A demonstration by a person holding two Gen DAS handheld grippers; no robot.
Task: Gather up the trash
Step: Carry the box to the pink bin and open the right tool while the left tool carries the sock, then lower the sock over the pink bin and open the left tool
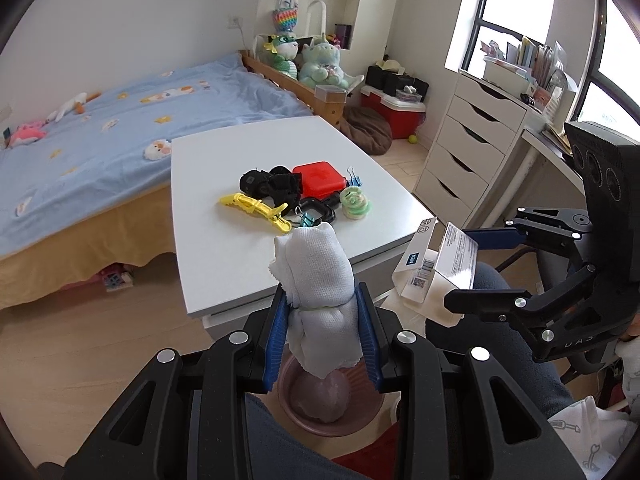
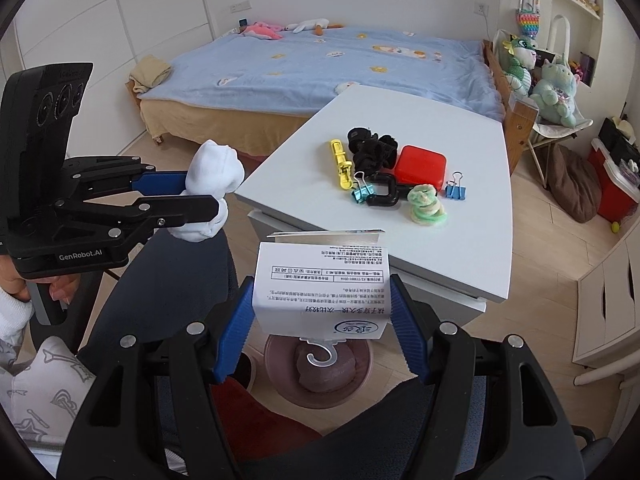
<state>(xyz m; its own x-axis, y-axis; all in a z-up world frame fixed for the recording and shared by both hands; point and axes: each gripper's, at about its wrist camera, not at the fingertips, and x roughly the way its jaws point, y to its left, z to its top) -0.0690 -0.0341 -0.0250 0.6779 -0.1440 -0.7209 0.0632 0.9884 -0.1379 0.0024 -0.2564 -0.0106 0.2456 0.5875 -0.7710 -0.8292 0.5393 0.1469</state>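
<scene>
My left gripper [image 1: 323,322] is shut on a white rolled sock [image 1: 316,280], held above a pink bin [image 1: 332,400] on the floor; gripper [image 2: 200,196] and sock [image 2: 214,176] also show in the right wrist view. My right gripper [image 2: 322,320] is shut on a white paper package label with a plastic hook [image 2: 322,292], above the same pink bin [image 2: 320,368]. In the left wrist view the right gripper [image 1: 480,268] holds the label [image 1: 436,264] off the table's near edge.
The white table [image 2: 440,240] carries a red case [image 2: 420,168], black hair ties [image 2: 372,148], a yellow clip [image 2: 340,160], blue binder clips [image 2: 456,190], a black ring [image 2: 384,192] and a green scrunchie [image 2: 426,204]. A bed [image 2: 320,68] stands behind, drawers [image 1: 468,152] at right.
</scene>
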